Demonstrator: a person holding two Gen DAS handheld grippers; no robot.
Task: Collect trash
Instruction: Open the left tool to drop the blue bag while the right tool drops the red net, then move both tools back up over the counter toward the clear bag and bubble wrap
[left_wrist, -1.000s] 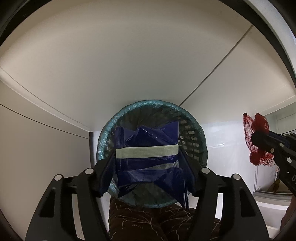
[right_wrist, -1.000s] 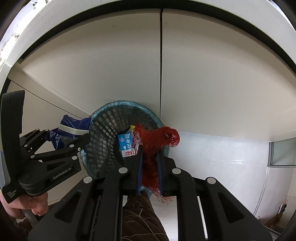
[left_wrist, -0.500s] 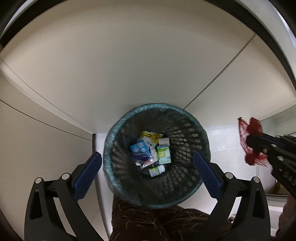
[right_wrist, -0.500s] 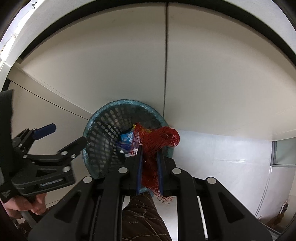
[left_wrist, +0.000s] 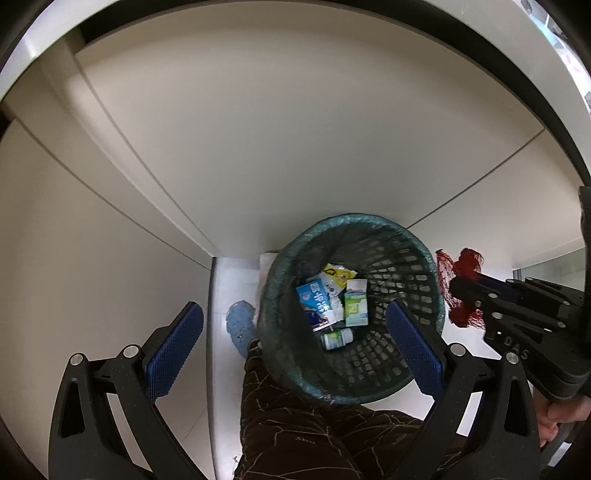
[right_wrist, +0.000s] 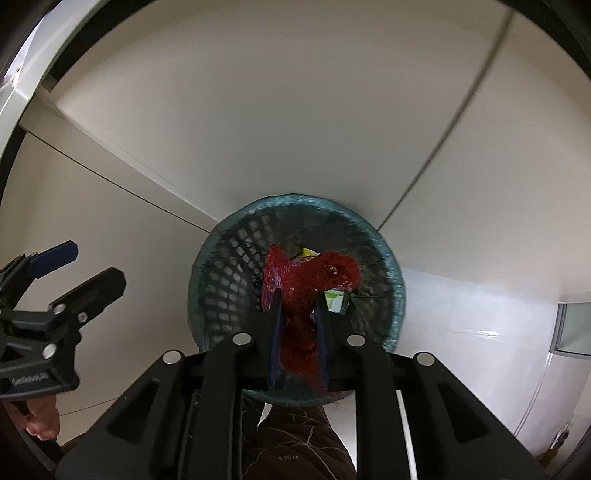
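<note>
Right gripper (right_wrist: 298, 314) hangs over the trash basket (right_wrist: 207, 295), red mesh net (right_wrist: 306, 284) between its jaws; these have just been opening, pads barely gripping. Left gripper (left_wrist: 295, 347) gapes empty, clear of the basket's left rim.

Risk: the net's loose strands snag a pad or the rim and drape outside.

Basket bottom mostly hidden behind the net; carton labels unreadable.

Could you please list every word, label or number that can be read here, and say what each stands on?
"DAS": on the right gripper body, left wrist view; its jaws have just been opening, red net bag between them.
Left gripper, jaws just opened: white label, blurred.
Blue carton, green box in the bin: print too small.
Trousers: tiny mark, unreadable.
</note>
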